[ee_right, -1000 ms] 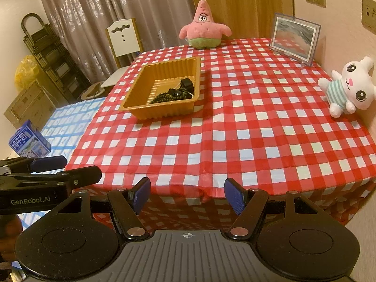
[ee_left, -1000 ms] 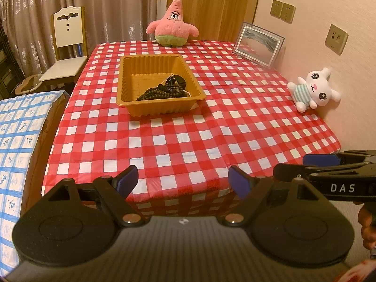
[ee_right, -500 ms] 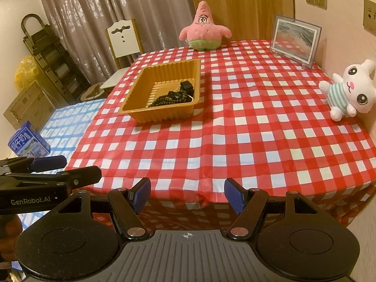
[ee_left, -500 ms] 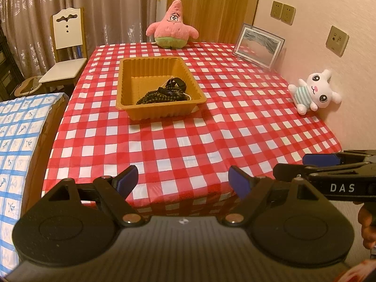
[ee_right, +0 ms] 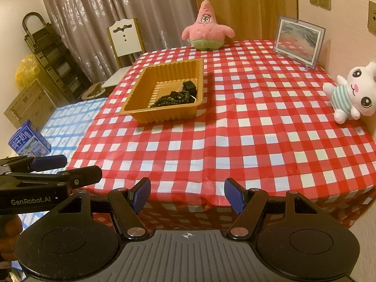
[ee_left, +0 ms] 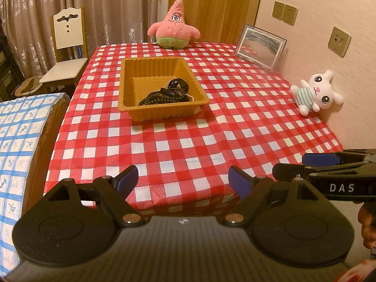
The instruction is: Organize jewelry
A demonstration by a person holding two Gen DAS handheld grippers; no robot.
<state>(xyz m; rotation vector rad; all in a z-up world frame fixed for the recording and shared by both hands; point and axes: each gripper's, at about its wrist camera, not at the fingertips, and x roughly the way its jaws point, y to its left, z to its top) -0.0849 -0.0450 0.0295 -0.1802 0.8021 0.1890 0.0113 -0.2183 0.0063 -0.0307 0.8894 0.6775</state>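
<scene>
An orange plastic tray (ee_left: 127,87) (ee_right: 141,89) stands on the red-checked table (ee_left: 211,129) (ee_right: 258,129), left of centre. Inside it lies a heap of dark beaded jewelry (ee_left: 168,94) (ee_right: 177,97) with a black band on top. My left gripper (ee_left: 182,181) hangs open over the table's near edge, nothing between its blue pads. My right gripper (ee_right: 186,193) is open too, just off the near edge and empty. Each gripper shows from the side in the other's view: the right gripper (ee_left: 305,164) at the right edge, the left gripper (ee_right: 65,166) at the left edge.
A pink starfish plush (ee_left: 174,29) sits at the table's far end, a framed picture (ee_left: 259,47) leans on the right wall, and a white bunny plush (ee_left: 315,92) lies by that wall. A white chair (ee_left: 65,54) and a blue-checked surface (ee_left: 16,129) are to the left.
Both views have pulled back slightly from the table; the tray and plush toys sit a little lower and smaller in frame. Both grippers stay open and empty.
</scene>
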